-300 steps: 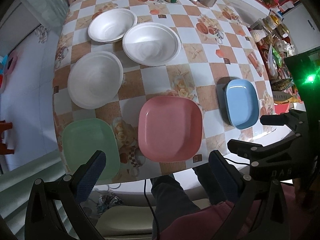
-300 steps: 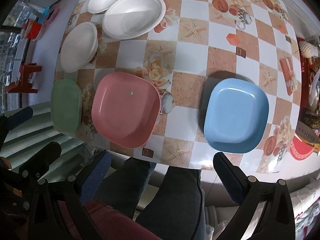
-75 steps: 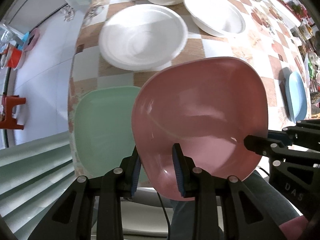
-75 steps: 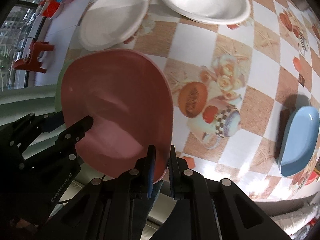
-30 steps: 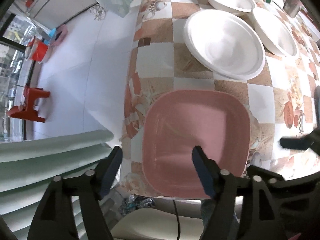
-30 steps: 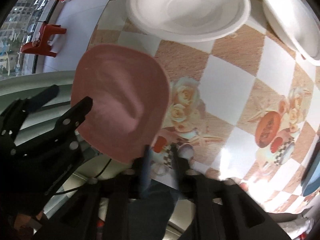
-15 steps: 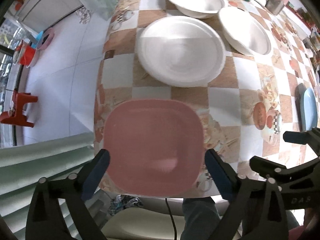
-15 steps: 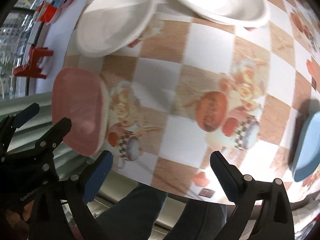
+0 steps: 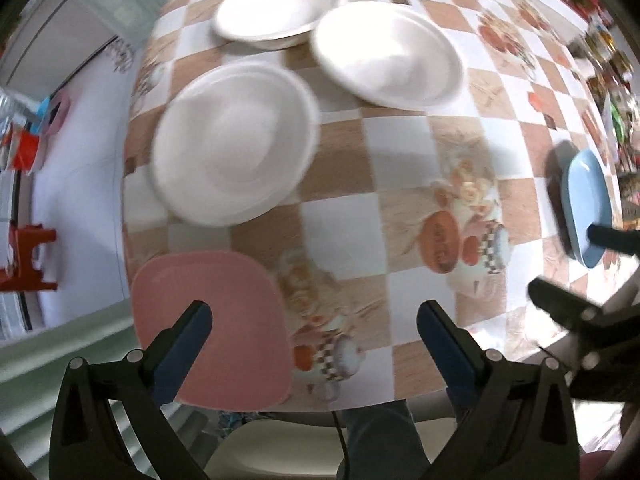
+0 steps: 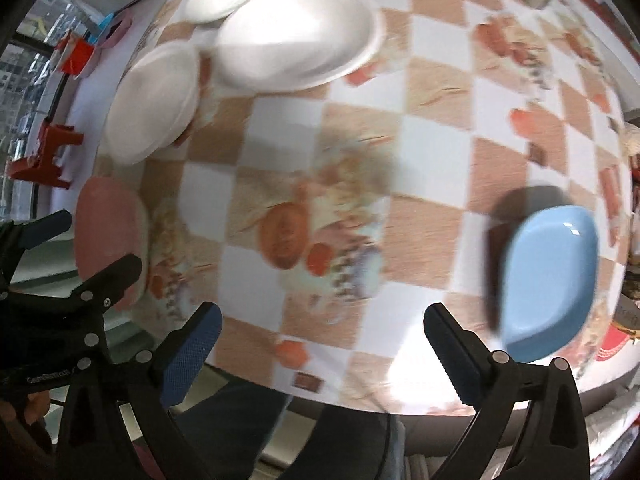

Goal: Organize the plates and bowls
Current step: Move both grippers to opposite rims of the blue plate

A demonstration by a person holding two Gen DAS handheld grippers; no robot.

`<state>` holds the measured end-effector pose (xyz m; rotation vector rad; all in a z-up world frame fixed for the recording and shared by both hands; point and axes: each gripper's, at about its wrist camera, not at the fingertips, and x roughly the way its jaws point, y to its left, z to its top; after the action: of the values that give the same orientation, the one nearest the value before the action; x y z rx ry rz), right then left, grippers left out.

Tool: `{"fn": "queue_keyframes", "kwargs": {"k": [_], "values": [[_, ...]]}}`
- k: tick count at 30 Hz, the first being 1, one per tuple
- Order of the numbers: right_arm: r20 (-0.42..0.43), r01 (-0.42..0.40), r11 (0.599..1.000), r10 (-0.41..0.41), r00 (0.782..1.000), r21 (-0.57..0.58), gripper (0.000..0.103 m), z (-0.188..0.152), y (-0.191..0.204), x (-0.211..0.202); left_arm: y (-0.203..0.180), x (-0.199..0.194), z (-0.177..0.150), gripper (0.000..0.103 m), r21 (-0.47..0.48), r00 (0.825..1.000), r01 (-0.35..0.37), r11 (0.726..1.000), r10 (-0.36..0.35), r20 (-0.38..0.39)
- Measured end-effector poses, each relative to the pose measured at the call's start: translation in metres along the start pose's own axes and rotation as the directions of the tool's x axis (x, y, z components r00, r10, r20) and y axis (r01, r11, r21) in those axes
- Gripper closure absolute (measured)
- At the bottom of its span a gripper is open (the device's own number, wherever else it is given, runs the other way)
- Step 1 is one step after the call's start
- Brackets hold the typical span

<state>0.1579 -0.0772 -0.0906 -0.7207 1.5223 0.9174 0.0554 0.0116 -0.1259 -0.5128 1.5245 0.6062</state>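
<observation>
The pink plate [image 9: 216, 320] lies at the table's near left corner, where the green plate lay earlier; the green plate is hidden. It also shows in the right wrist view [image 10: 108, 240]. My left gripper [image 9: 314, 328] is open and empty above the table's front edge, to the right of the pink plate. My right gripper [image 10: 322, 332] is open and empty, to the left of the blue plate [image 10: 550, 276], which also shows in the left wrist view [image 9: 586, 204]. Three white bowls [image 9: 236, 152] [image 9: 386, 54] [image 9: 276, 8] sit further back.
The checkered tablecloth [image 9: 400, 184] covers the table. A red stool [image 9: 24, 256] stands on the floor to the left. Jars and packets [image 9: 600, 44] crowd the far right side. The person's legs [image 9: 380, 436] are under the front edge.
Both grippers have let go of the pink plate, which now rests at the near left corner. Both have opened and swung right, toward the blue plate.
</observation>
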Motion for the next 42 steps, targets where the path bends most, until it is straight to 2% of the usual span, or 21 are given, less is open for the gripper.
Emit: {"fn": "queue_keyframes", "kwargs": {"k": [5, 13, 22, 29, 34, 42], "values": [[0.038, 0.037, 0.998, -0.039, 0.999, 0.057, 0.002, 0.003, -0.032, -0.015, -0.033, 0.002, 0.014, 0.001, 0.065, 1.0, 0.002, 0.998, -0.001, -0.013], [0.035, 0.059, 0.986, -0.065, 0.997, 0.156, 0.002, -0.007, -0.102, -0.019, -0.09, 0.0, 0.037, 0.001, 0.16, 1.0, 0.008, 0.987, -0.005, -0.019], [0.034, 0.08, 0.979, -0.088, 0.996, 0.186, 0.002, -0.014, -0.142, -0.022, -0.143, 0.001, 0.058, 0.001, 0.234, 1.0, 0.011, 0.972, -0.005, -0.029], [0.049, 0.1, 0.976, -0.111, 0.993, 0.193, 0.002, -0.012, -0.169, -0.028, -0.169, 0.0, 0.079, 0.001, 0.253, 0.999, 0.027, 0.967, -0.017, -0.04], [0.045, 0.119, 0.963, -0.134, 0.99, 0.243, 0.002, -0.011, -0.201, -0.025, -0.193, 0.007, 0.095, 0.001, 0.225, 0.996, 0.061, 0.973, -0.044, -0.079], [-0.038, 0.22, 0.938, -0.218, 0.975, 0.267, 0.002, -0.012, -0.254, -0.004, -0.236, 0.03, 0.111, 0.001, 0.209, 0.993, 0.046, 0.977, -0.022, -0.115]]}}
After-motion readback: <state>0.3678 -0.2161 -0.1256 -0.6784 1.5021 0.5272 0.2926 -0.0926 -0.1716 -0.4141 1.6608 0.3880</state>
